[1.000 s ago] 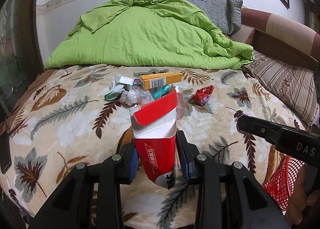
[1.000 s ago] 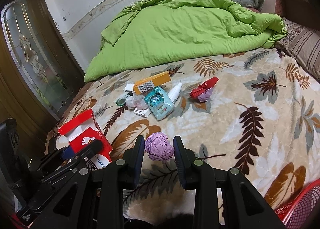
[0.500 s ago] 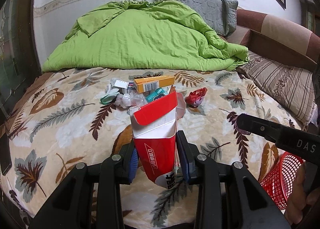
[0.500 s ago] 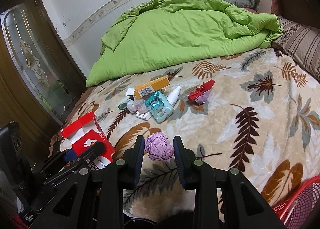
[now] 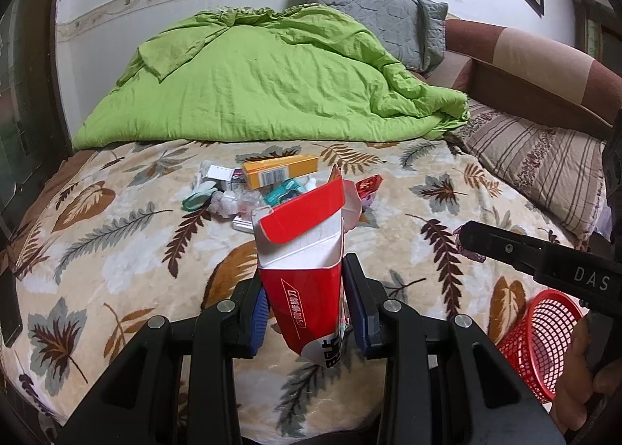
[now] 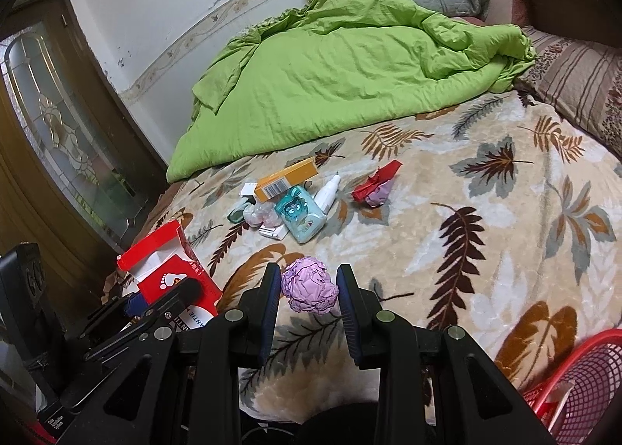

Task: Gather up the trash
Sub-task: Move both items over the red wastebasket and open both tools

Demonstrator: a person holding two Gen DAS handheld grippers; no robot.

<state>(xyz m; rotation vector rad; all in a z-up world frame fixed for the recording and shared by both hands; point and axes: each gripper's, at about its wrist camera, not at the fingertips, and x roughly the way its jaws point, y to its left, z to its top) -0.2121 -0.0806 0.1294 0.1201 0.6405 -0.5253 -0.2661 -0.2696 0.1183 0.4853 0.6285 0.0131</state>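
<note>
Here left tool (image 5: pixel 309 312) clamps red carton (image 5: pixel 307 270); right tool (image 6: pixel 309 305) clamps purple wad (image 6: pixel 309 285); litter pile (image 6: pixel 289 200) beyond.

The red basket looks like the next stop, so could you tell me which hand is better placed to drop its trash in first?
The right, probably. The red basket sits at the right gripper's side, with its purple paper ball already gripped. The left gripper, holding the red carton, would need to cross over.

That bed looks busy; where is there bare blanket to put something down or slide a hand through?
The leaf-print blanket is bare on the right, between the red wrapper and the striped pillow, down to the red basket. Another free strip lies between the crumpled purple paper and the trash pile. It is crowded around the orange box and teal packet.
</note>
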